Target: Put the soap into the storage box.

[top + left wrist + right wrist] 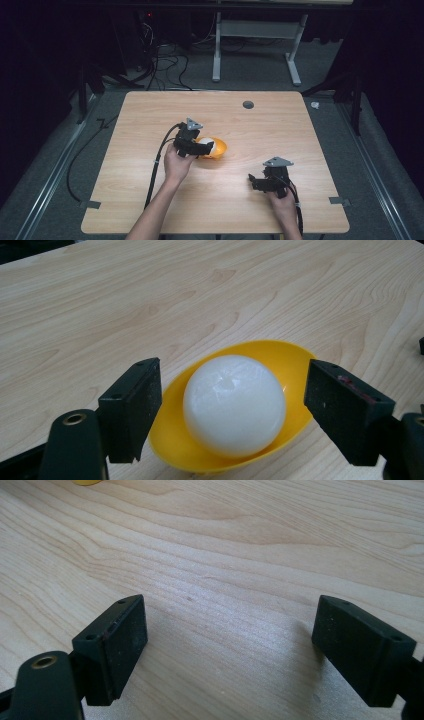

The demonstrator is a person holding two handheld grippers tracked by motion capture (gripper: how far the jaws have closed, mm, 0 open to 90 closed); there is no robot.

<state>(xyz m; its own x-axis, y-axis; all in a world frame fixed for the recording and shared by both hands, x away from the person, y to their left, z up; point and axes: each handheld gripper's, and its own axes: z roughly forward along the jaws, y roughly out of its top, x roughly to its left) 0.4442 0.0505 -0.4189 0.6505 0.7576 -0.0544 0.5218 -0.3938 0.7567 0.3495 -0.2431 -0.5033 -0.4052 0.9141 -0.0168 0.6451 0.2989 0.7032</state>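
- Your left gripper has its 2 jaws spread wide, 1 on each side of the white ball. Neither jaw touches it, so nothing is pinched yet.
- The white ball sits in the hollow of a yellow bowl-shaped shell, low in the middle of the left gripper view. The shell cradles it, which I judge is why the ball stays put on the flat wooden table instead of rolling away.
- Your jaws straddle the shell's rim as well as the ball, so closing from here could catch the shell. That is a judgement, as the exact height of the jaws over the rim is hard to read.
- In the high view, the left gripper is a little left of centre, with the yellow shell peeking out on its right side. The ball is a small pale patch there, mostly covered by the gripper.
- Your right gripper rests low at the lower right of the table, well apart from the shell. I read it as parked and waiting.
- The right gripper view shows that gripper with its 2 jaws spread, bare wood grain between them, and a sliver of yellow at the upper left edge of the frame.
- The left gripper view gives you the gap between jaws and ball. The high view gives you how far apart your 2 hands are, plus the dark grommet hole near the table's far edge.
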